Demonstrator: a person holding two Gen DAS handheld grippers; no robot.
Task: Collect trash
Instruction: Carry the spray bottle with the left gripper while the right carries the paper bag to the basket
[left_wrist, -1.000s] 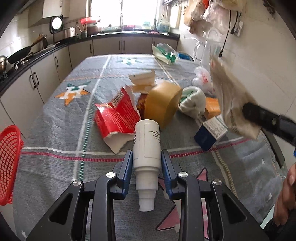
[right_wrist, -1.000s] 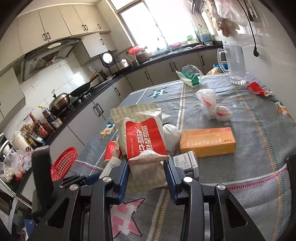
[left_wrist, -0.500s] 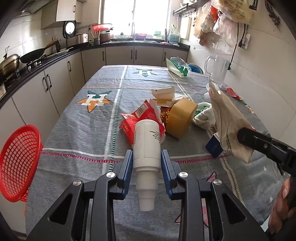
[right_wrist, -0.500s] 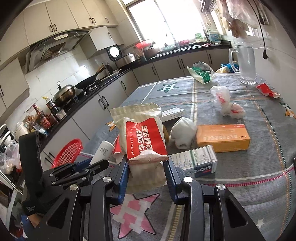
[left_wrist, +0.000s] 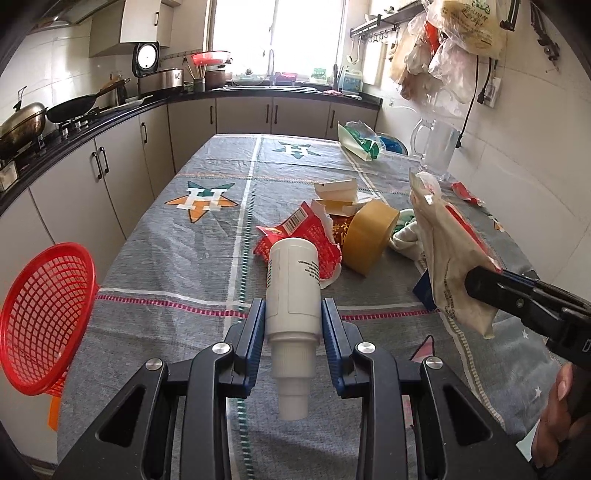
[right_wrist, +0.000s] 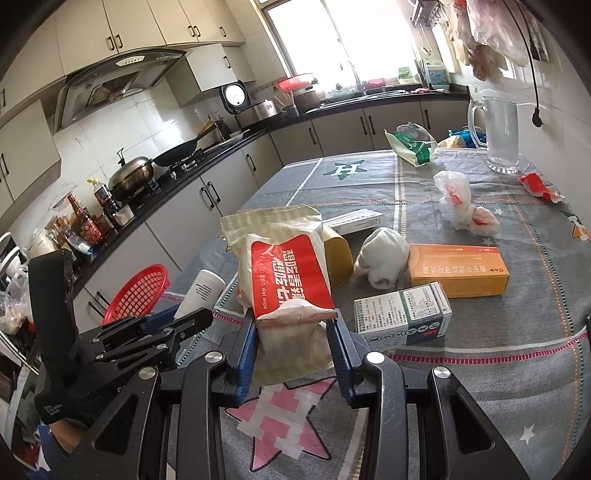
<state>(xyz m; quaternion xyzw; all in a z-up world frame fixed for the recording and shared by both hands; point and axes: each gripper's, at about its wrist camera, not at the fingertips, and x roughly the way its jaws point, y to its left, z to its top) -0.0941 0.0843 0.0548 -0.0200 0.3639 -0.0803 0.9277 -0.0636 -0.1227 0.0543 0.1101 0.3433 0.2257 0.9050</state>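
White plastic fills the middle of the left wrist view: a white bottle (left_wrist: 292, 284) sits squeezed between the blue pads of the left gripper (left_wrist: 291, 334), its cap end pointing back at the camera, so this gripper is grasping the bottle and holding it up over the grey tablecloth (left_wrist: 177, 258). A second ago the red basket (left_wrist: 44, 325) was only a thin slice at the left edge; now most of its round mesh shows, hanging off the side of the table, and the torn red packet (left_wrist: 306, 240) and roll of brown tape (left_wrist: 369, 238) look farther away. That tells me the hand has pulled back from the pile, probably to bring the bottle round to the basket. On the right of this view the right gripper (left_wrist: 484, 286) pinches the bottom of a beige bag. In the right wrist view, that bag is a wet wipe pack (right_wrist: 284, 269) with a red label, clamped between the right gripper's pads and standing up above the cloth. It was held the same way a second ago. The basket is now clearer behind the left gripper, past the bottle. Both hands are full, so I think dropping comes next. An orange box (right_wrist: 458, 269), a green and white box (right_wrist: 402, 314), a white cloth ball (right_wrist: 382, 256) and a crumpled plastic bag (right_wrist: 458, 206) still lie on the table.
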